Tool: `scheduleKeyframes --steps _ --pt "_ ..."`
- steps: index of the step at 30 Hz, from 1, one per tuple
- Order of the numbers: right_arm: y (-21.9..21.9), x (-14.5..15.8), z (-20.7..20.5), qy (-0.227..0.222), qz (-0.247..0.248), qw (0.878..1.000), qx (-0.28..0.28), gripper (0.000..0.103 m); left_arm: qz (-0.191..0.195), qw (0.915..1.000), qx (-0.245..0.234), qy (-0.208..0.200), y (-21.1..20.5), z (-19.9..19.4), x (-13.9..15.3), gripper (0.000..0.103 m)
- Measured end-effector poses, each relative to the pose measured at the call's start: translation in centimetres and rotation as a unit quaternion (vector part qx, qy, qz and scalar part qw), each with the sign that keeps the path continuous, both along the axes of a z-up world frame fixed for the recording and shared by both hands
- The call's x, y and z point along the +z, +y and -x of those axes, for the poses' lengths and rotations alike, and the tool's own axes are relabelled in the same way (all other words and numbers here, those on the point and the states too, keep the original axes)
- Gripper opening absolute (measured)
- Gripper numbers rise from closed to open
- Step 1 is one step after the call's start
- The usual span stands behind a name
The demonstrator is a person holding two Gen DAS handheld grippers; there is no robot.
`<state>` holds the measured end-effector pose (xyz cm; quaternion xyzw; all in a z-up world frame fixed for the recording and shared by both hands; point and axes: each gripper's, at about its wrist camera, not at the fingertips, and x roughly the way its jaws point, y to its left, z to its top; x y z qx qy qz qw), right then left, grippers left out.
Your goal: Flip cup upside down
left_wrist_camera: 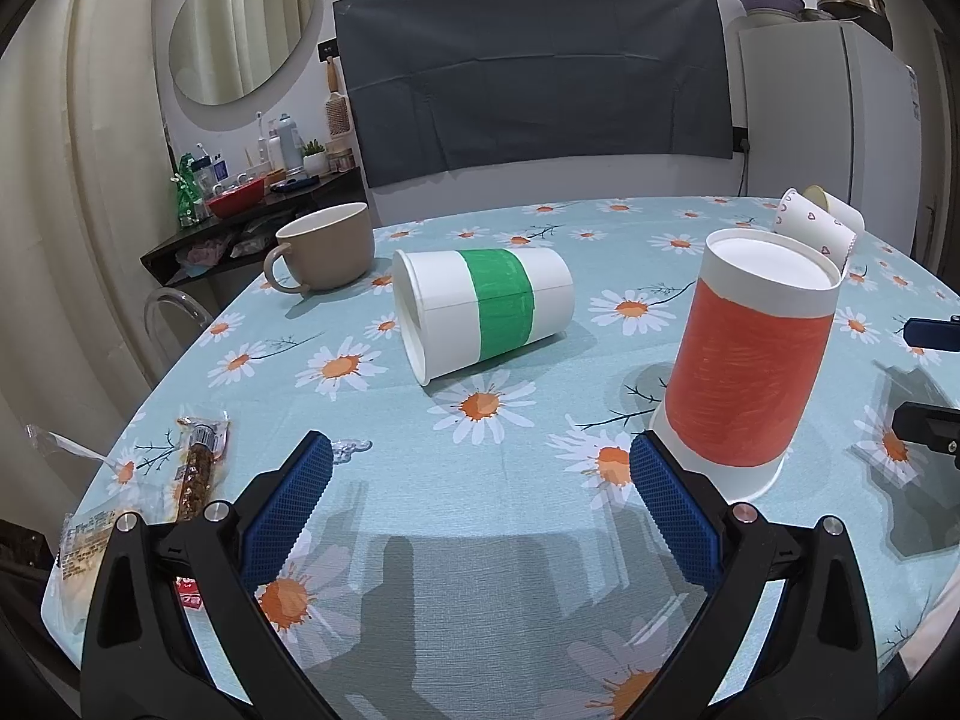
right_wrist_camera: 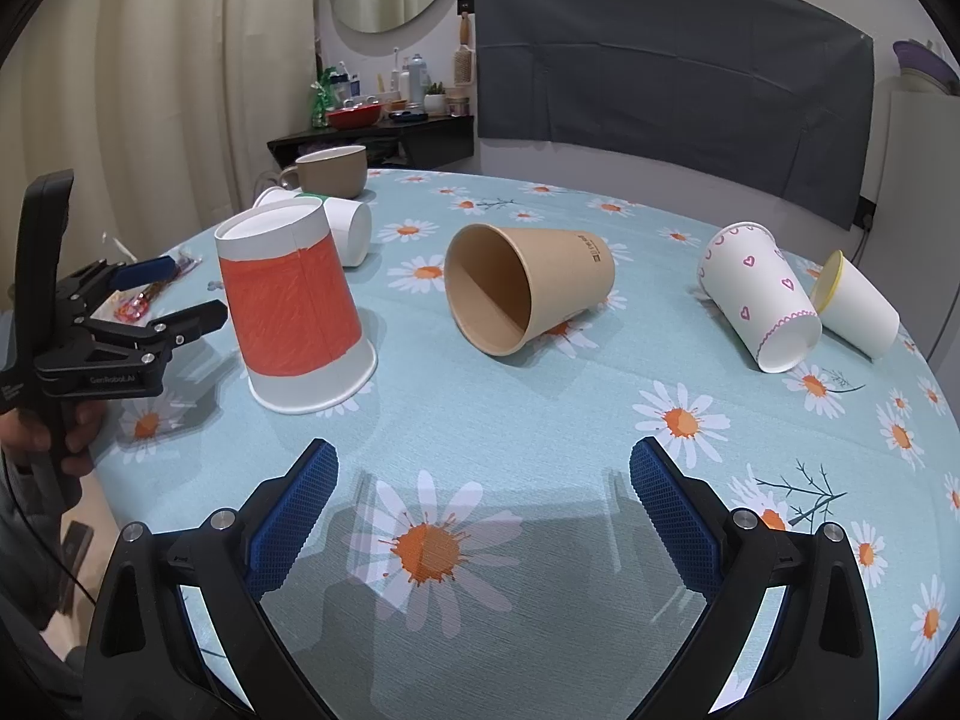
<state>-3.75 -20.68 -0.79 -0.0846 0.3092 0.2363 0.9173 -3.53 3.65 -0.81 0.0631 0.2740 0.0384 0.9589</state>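
An orange-banded paper cup (left_wrist_camera: pixel 750 372) stands upside down on the daisy tablecloth (left_wrist_camera: pixel 480 540); it also shows in the right wrist view (right_wrist_camera: pixel 297 312). A green-banded cup (left_wrist_camera: pixel 480 312) lies on its side. A brown cup (right_wrist_camera: pixel 528 294), a heart-print cup (right_wrist_camera: pixel 759 300) and a yellow-rimmed cup (right_wrist_camera: pixel 858 312) lie on their sides. My left gripper (left_wrist_camera: pixel 480 468) is open and empty, just left of the orange cup. My right gripper (right_wrist_camera: pixel 480 474) is open and empty, in front of the brown cup.
A beige mug (left_wrist_camera: pixel 327 246) stands at the table's far left. Snack wrappers (left_wrist_camera: pixel 192 468) lie near the left edge. A shelf with bottles (left_wrist_camera: pixel 240 192) and a fridge (left_wrist_camera: pixel 828 114) stand behind the table.
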Motion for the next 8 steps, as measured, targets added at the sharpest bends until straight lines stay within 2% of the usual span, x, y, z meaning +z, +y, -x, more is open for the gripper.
scheduleKeyframes --steps 8 --pt "0.01 0.00 0.00 0.000 0.000 1.000 0.001 0.094 0.000 0.9999 0.016 0.000 0.29 -0.01 0.06 0.097"
